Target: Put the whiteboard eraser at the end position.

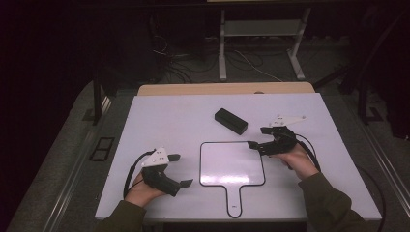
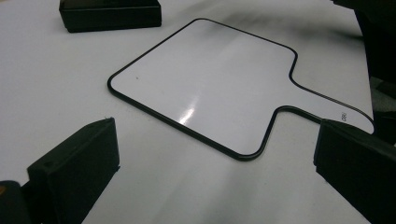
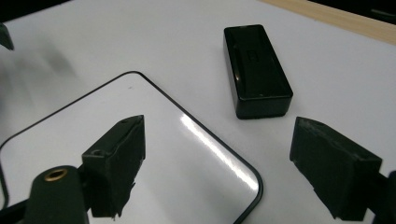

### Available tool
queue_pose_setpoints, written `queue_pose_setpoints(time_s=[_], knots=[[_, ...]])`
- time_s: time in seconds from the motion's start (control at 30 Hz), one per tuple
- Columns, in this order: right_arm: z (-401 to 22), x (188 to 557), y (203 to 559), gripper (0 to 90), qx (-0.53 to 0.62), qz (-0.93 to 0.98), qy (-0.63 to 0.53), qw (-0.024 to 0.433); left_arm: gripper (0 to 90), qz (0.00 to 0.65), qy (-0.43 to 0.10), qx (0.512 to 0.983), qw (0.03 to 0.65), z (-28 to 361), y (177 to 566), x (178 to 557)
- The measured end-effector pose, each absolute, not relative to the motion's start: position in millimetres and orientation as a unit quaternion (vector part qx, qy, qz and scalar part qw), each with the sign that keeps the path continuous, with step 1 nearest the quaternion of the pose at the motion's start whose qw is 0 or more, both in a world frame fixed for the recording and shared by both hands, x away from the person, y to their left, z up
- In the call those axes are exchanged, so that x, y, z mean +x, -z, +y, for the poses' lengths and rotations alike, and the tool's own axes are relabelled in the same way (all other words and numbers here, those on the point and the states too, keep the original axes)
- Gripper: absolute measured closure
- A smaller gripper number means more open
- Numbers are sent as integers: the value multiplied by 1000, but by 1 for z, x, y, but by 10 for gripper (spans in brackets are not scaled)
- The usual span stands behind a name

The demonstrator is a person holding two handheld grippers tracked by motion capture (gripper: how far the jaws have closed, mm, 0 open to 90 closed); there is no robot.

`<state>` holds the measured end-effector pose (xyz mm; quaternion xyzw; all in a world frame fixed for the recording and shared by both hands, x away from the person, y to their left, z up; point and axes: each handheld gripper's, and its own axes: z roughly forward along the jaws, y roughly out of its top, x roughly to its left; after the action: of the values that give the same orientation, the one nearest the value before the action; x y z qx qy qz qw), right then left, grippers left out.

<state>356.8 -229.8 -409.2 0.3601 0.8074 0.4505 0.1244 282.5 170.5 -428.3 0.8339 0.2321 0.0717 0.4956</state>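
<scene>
In the high view, a white table (image 1: 159, 116) is seen with one paddle-shaped whiteboard (image 1: 232, 164) lying flat at lower centre, its handle toward the bottom edge, and one black box (image 1: 231, 121) just above it, apart from it. The left gripper (image 1: 183, 170) is held at the lower left, jaws spread and empty, well apart from the board; the right gripper (image 1: 257, 138) is seen at the right, jaws parted with nothing between them, near the board's upper right corner and just below the box. A reach for the box is judged to be the step in hand; it is done well if the jaws are brought square across the box's narrow width and lowered over its middle before being closed, so that it is not pushed along the table. In the left gripper view, the whiteboard (image 2: 205, 79) is shown at centre, the box (image 2: 110, 15) at the upper left, and two jaws stand wide apart at the bottom corners. In the right gripper view, the box (image 3: 256, 70) lies at upper centre-right, untouched, ahead of the parted jaws, with the board's corner (image 3: 140, 154) at lower left. Counted: two grippers, one whiteboard, one box.
</scene>
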Motion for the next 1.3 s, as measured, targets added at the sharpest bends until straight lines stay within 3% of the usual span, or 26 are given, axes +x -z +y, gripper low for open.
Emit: queue_pose_setpoints(time_s=[0.7,1.3], knots=[[-262,296,427,169,385,798,-436,159,0,234,-70,828,505,170,427,281],[-287,266,438,169,387,796,-433,172,0,233,-72,828,505,170,426,281]])
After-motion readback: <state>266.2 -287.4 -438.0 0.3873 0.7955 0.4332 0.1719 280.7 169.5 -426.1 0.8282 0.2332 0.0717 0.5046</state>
